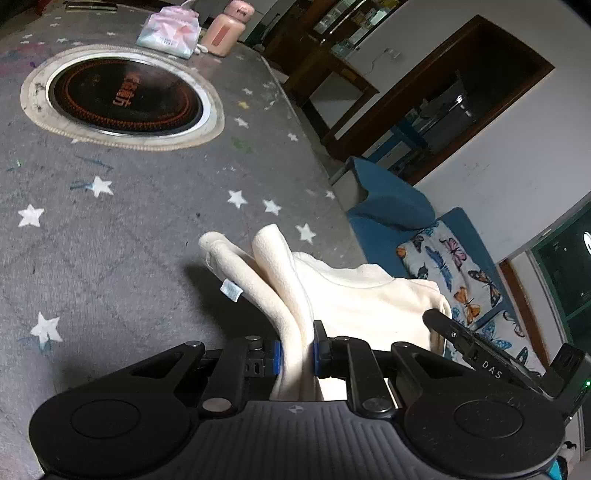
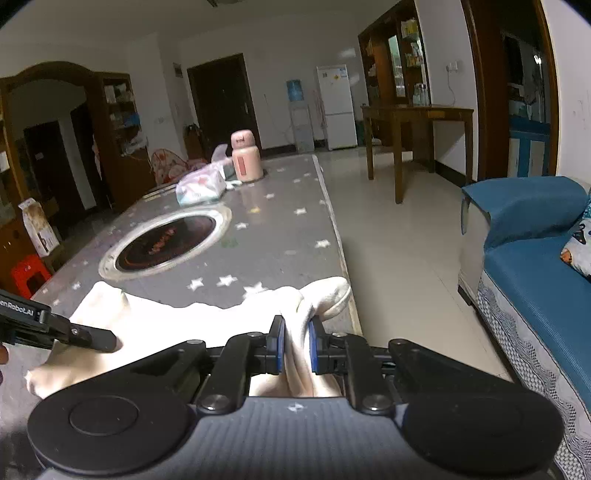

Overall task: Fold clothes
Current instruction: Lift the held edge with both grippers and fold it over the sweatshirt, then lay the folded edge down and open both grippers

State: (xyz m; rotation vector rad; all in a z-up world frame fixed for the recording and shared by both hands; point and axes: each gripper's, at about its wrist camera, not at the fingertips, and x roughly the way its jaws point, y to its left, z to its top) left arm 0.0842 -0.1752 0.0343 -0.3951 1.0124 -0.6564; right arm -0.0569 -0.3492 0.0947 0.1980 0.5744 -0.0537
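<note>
A cream fleece garment (image 1: pixel 354 299) hangs stretched between both grippers above the near end of the grey star-patterned table (image 1: pixel 140 214). My left gripper (image 1: pixel 297 350) is shut on a bunched fold of it, and two rolled ends stick out past the fingers. A small white label (image 1: pixel 231 290) dangles from the cloth. In the right wrist view the garment (image 2: pixel 177 321) spans leftward, and my right gripper (image 2: pixel 295 343) is shut on its right end near the table's right edge. The other gripper's black body (image 2: pixel 59 328) shows at the left.
A round hotplate (image 1: pixel 125 96) is set into the table (image 2: pixel 280 229). A tissue pack (image 1: pixel 168 31) and a pink bottle (image 1: pixel 223 33) stand at the far end. A blue sofa (image 2: pixel 535 266) with a butterfly cushion (image 1: pixel 458 273) lies to the right, across tiled floor (image 2: pixel 399 258).
</note>
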